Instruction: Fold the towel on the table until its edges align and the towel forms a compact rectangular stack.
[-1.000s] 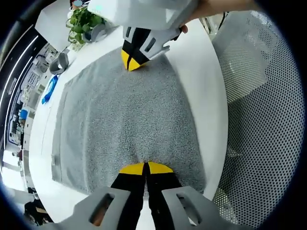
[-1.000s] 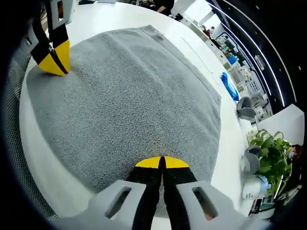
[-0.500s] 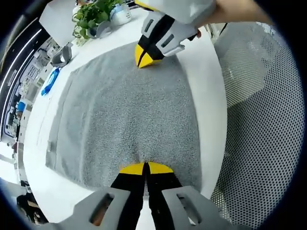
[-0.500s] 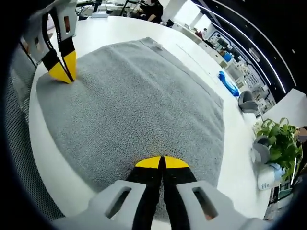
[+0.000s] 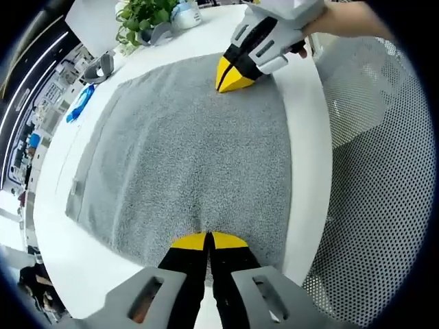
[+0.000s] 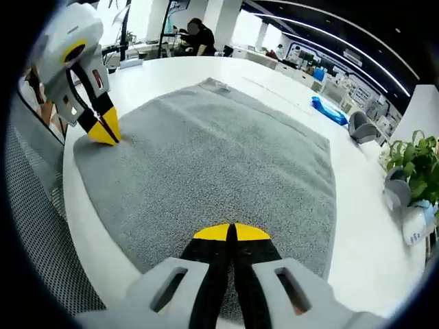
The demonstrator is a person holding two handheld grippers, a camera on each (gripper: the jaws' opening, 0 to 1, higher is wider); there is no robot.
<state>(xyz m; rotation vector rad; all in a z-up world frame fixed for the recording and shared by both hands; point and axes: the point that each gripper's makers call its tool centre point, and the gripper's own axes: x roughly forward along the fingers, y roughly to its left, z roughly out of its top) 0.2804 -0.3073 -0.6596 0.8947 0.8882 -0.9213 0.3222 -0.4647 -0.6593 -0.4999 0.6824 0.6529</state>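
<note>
The grey towel (image 5: 185, 144) is being held spread flat on the white bench (image 6: 226, 72), each near corner clenched by a gripper: left gripper (image 5: 208, 240) and right gripper (image 6: 233, 231). The first fold is being started; next, both corners are to be lifted together and carried toward the far edge ahead
</note>
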